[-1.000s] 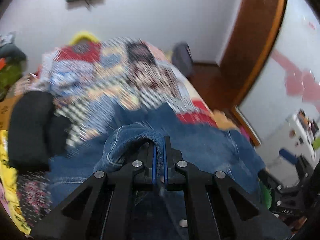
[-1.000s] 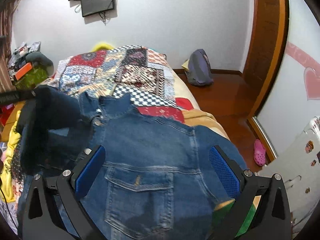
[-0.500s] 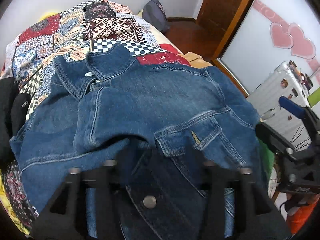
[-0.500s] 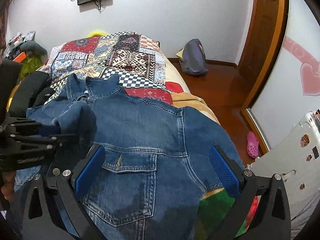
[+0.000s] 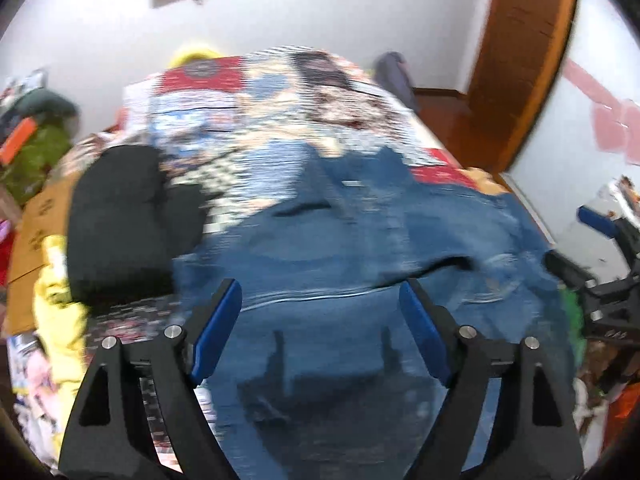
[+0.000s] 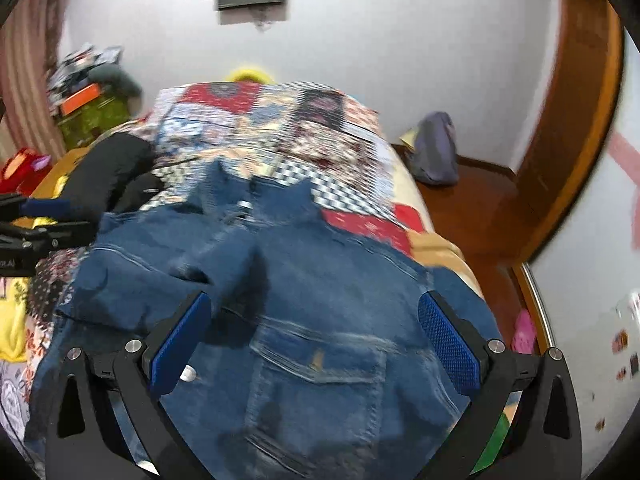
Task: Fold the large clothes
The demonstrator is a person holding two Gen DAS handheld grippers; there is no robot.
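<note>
Your blue denim jacket [image 6: 320,320] lies spread across the patchwork bedspread [image 6: 280,128], filling the lower centre of both views, collar toward the top. Your left gripper [image 5: 320,320] hovers above it, its jaws opening with nothing pinched between them. Your right gripper [image 6: 316,336] is spread wide over the chest pocket [image 6: 316,376], grasping nothing.

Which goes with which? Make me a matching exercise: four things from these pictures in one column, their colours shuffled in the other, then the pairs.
Things:
1. jacket
2. pads of the right gripper
3. door frame
4. bundle left of the jacket

Colours:
A. black
B. denim blue
C. brown wood
D. bright blue

Pairs: 1-B, 2-D, 3-C, 4-A
</note>
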